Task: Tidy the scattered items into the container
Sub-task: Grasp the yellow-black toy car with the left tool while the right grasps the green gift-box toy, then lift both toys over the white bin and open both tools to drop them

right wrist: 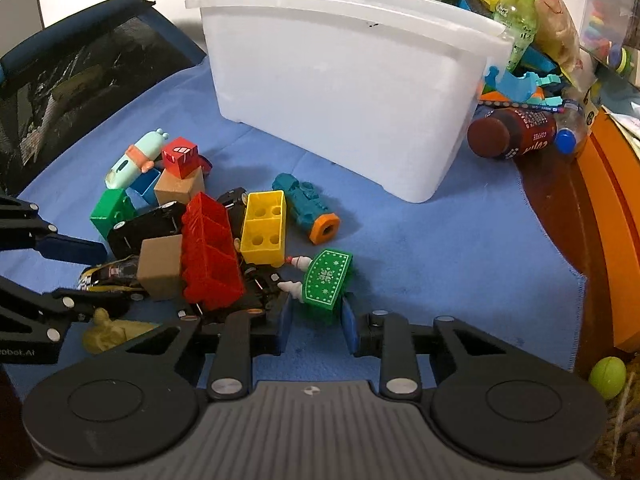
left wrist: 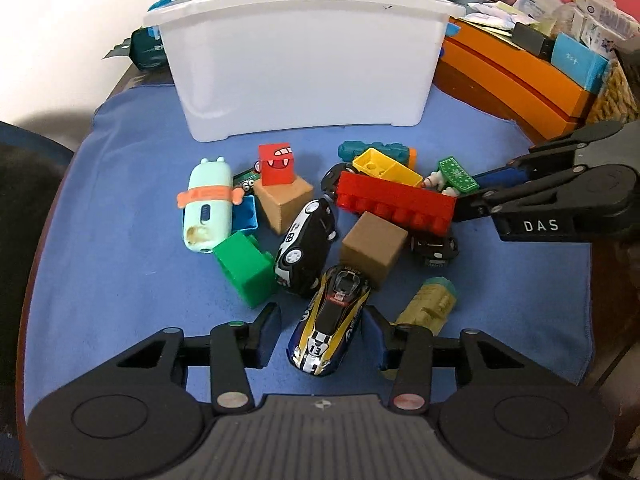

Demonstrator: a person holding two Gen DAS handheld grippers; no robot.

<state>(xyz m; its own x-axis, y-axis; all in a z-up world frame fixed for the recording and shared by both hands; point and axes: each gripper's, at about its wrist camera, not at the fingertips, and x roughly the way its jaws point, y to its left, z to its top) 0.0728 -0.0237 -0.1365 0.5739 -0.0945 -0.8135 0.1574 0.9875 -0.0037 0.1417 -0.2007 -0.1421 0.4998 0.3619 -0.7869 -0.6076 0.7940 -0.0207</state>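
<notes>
A white plastic container (left wrist: 300, 60) stands at the back of the blue cloth (left wrist: 120, 208); it also shows in the right wrist view (right wrist: 340, 92). Toys lie scattered in front of it. My left gripper (left wrist: 322, 334) is open, its fingers on either side of a blue and yellow race car (left wrist: 330, 326). My right gripper (right wrist: 318, 326) is open around a green snowflake toy (right wrist: 326, 282); it also shows in the left wrist view (left wrist: 480, 196). Close by lie a red brick (left wrist: 394, 204), a yellow brick (right wrist: 264, 228) and a black car (left wrist: 306, 240).
Also in the pile are two tan cubes (left wrist: 374, 248), a green block (left wrist: 246, 268), a mint toy (left wrist: 208, 204), a teal tube (right wrist: 306, 208) and an olive figure (left wrist: 430, 306). Orange boxes (left wrist: 516, 80) and a coffee bottle (right wrist: 512, 134) crowd the right side.
</notes>
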